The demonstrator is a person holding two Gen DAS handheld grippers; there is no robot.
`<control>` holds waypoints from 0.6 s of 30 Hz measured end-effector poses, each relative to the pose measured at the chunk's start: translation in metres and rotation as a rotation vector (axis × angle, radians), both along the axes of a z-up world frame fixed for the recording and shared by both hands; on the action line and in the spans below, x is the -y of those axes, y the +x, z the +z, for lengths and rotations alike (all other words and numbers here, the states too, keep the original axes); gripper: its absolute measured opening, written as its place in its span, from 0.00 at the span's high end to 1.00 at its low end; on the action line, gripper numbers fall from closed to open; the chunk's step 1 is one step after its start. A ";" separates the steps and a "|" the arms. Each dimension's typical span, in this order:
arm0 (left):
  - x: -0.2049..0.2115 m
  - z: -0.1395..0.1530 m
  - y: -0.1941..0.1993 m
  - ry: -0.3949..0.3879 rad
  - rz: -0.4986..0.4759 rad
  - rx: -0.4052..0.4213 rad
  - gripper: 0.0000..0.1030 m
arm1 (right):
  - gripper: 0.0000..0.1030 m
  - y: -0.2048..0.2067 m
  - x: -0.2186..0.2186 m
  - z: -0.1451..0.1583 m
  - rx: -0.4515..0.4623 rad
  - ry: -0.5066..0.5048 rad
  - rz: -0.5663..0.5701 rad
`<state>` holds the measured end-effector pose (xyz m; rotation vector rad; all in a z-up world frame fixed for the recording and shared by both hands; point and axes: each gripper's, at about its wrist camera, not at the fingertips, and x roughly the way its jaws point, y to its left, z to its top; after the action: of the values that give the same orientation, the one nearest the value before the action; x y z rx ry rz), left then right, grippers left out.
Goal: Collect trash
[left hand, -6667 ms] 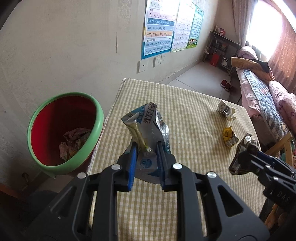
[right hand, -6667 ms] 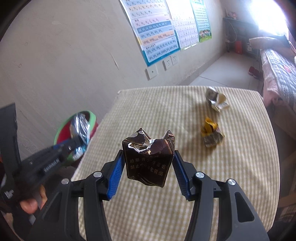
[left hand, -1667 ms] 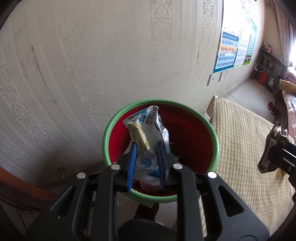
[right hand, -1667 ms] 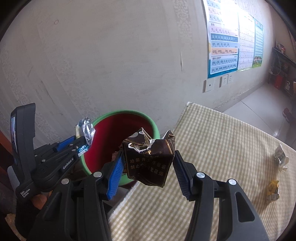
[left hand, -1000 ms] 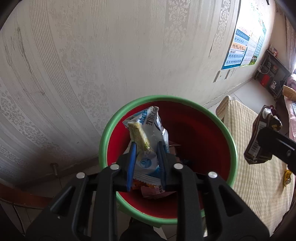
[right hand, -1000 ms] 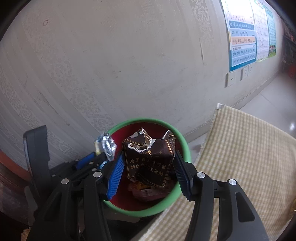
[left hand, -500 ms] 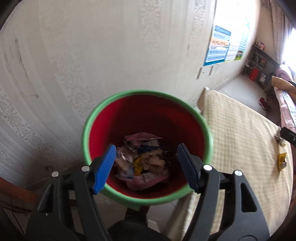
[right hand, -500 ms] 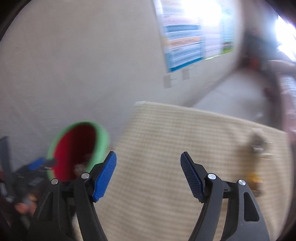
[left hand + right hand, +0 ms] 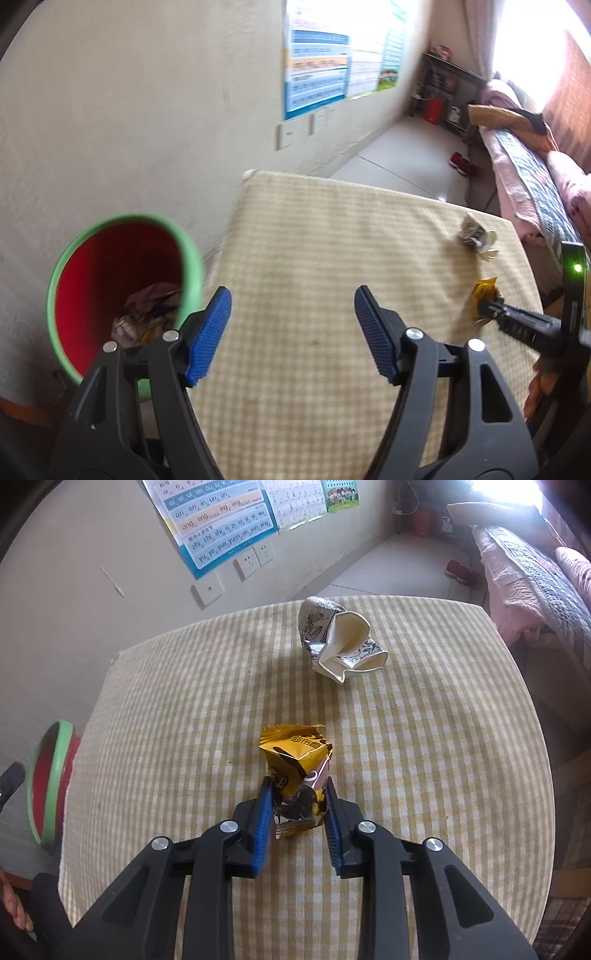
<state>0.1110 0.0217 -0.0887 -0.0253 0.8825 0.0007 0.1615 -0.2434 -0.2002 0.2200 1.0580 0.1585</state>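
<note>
The right gripper point(image 9: 297, 794) was closing its jaws on the yellow wrapper point(image 9: 295, 760) lying on the checked surface point(image 9: 184, 709); the left gripper point(image 9: 291, 310) hung empty, jaws spread.

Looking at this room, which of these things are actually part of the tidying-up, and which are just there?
Part of the job:
- yellow wrapper, between the closing jaws of the right gripper
- crumpled paper cup, on the checked tablecloth
- red bin with trash inside
- left gripper, open and empty

Just there:
- wall posters
- wall sockets
- bed
- red shoes
</note>
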 end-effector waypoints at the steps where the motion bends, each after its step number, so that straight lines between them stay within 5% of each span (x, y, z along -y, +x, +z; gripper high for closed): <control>1: 0.017 0.003 0.007 0.010 -0.025 0.002 0.33 | 0.79 -0.009 0.005 0.004 0.014 0.017 0.001; 8: 0.134 -0.001 0.066 -0.012 -0.173 -0.035 0.29 | 0.80 -0.091 0.039 0.024 0.050 0.080 -0.022; 12: 0.203 -0.025 0.101 -0.014 -0.228 -0.112 0.28 | 0.80 -0.094 0.045 0.019 0.049 0.104 -0.027; 18: 0.253 -0.068 0.138 0.068 -0.211 -0.204 0.28 | 0.79 -0.093 0.048 0.018 0.064 0.164 -0.009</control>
<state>0.2489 -0.2317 -0.1564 0.1339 1.0850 -0.1665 0.0685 -0.2919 -0.1820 0.3651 0.9814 0.2431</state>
